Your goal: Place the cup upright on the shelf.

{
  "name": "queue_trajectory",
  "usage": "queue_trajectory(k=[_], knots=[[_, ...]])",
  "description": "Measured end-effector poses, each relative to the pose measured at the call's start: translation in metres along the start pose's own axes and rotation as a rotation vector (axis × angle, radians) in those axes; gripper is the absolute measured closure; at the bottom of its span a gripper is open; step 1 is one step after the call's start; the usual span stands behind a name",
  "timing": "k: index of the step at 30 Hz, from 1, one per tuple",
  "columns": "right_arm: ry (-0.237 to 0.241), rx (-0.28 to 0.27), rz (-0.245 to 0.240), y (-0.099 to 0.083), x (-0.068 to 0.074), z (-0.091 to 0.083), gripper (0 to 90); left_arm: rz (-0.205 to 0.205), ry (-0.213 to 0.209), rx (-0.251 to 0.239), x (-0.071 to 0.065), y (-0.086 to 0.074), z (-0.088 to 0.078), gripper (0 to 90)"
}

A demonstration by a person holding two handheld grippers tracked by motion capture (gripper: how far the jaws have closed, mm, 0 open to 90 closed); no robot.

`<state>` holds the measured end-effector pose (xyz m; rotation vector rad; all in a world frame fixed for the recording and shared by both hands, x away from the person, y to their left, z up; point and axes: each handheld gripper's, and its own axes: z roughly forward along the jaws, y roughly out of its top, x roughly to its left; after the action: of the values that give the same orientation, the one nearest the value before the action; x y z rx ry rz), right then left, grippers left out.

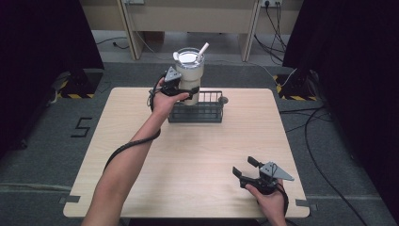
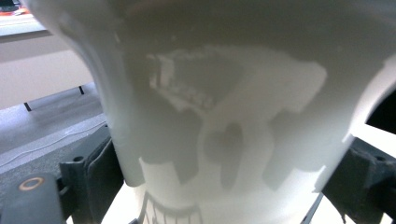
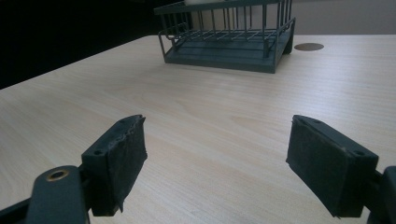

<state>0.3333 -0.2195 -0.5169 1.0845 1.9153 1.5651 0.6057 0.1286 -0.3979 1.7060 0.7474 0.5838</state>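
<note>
the cup is tall and cream-white, wide at the top and narrower below, with a clear lid and a white straw that leans to the right. it stands upright at the left end of the dark wire basket, at the far side of the wooden table. the left gripper holds the cup around its body. the left gripper view shows the cup wall pressed between both jaws. the right gripper rests near the table's front right corner. the right gripper view shows its jaws wide apart, with nothing between, and the basket far off.
</note>
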Motion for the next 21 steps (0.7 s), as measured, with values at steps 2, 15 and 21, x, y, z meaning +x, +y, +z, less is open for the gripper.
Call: queue_trajectory(k=[2,15,21], knots=[[0.002,0.001,0.0,0.0,0.0,0.0,20.0,-0.001,0.002,0.002,0.001,-0.001,0.0,10.5],[0.004,0.004,0.001,0.0,0.0,0.0,20.0,-0.015,0.013,0.019,0.005,-0.009,0.003,10.5],[0.004,0.003,-0.005,0.0,0.0,0.0,20.1,-0.019,0.014,0.029,0.005,-0.015,0.005,10.5]])
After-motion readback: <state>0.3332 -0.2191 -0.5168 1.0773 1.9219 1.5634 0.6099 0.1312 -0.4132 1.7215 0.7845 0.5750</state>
